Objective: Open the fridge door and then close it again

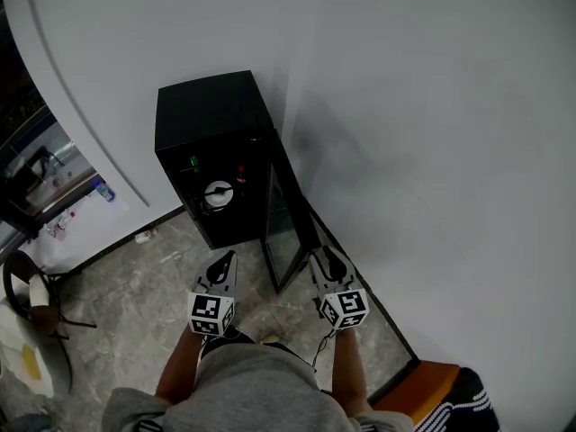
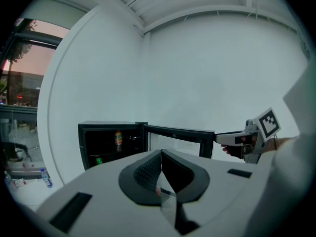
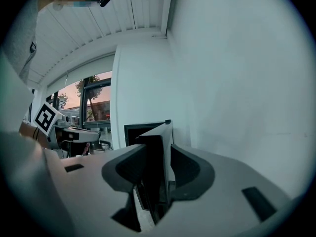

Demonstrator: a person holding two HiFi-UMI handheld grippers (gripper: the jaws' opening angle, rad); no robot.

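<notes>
Two tools extend forward from the person's grey garment (image 1: 247,390), one in each hand, over a pale stone-patterned floor (image 1: 144,282).

Left hand-held gripper (image 1: 225,259): jaws pressed together, with nothing between them. It points toward the open front of the fridge, stops just short of it, and touches nothing.

Right hand-held gripper (image 1: 324,257): jaws spread wide and straddling the free edge of the door (image 1: 286,223). In the right gripper view the dark edge of the door stands upright in the gap, one jaw on either side. Whether the pads actually bear on the door faces cannot be made out.

Door: swung out towards the person, standing roughly square to the cabinet front. It is hinged at the front corner nearer the wall. In the left gripper view it shows as a dark frame round a pale pane, with the right tool at its outer end.

Fridge (image 1: 211,115): a small black cabinet standing on the floor, its far side close against the white wall (image 1: 432,133). The interior is exposed and dark. The left gripper view shows an orange can (image 2: 118,138) on an upper level inside. A green can (image 2: 98,160) sits lower and further left.

Background: a curved white panel rises just left of the cabinet. Beyond it, a window (image 3: 94,105) shows a pink sky.
</notes>
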